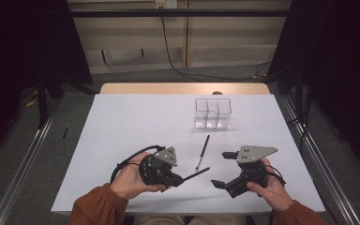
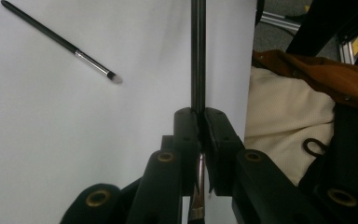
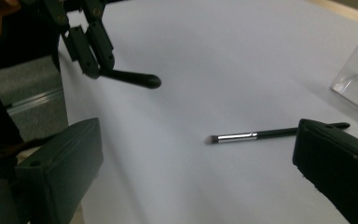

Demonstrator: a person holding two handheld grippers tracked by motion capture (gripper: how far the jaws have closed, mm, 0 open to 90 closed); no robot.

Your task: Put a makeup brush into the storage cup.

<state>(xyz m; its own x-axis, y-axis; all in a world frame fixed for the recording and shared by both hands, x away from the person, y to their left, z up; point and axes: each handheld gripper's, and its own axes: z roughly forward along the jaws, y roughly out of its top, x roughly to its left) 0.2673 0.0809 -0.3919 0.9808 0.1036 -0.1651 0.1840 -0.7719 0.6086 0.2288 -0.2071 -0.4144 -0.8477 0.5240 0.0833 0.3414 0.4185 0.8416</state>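
The left gripper (image 1: pixel 177 180) had its fingers (image 2: pixel 186 135) clamped on a thin black brush (image 1: pixel 194 174). In the high view its long handle ran out past the fingertips toward the right gripper (image 1: pixel 226 169), low over the white counter (image 1: pixel 136 122). In the left gripper view that handle ran straight ahead between the fingers, with the metal ferrule end behind them.

The right gripper held nothing, its fingers (image 3: pixel 340 163) spread wide. A second brush (image 1: pixel 202 152) lay flat on the counter ahead of them. Its long axis ran from its bristle tip, nearer the grippers, to its handle end, which pointed at the clear divided box (image 1: pixel 213 113) farther off.
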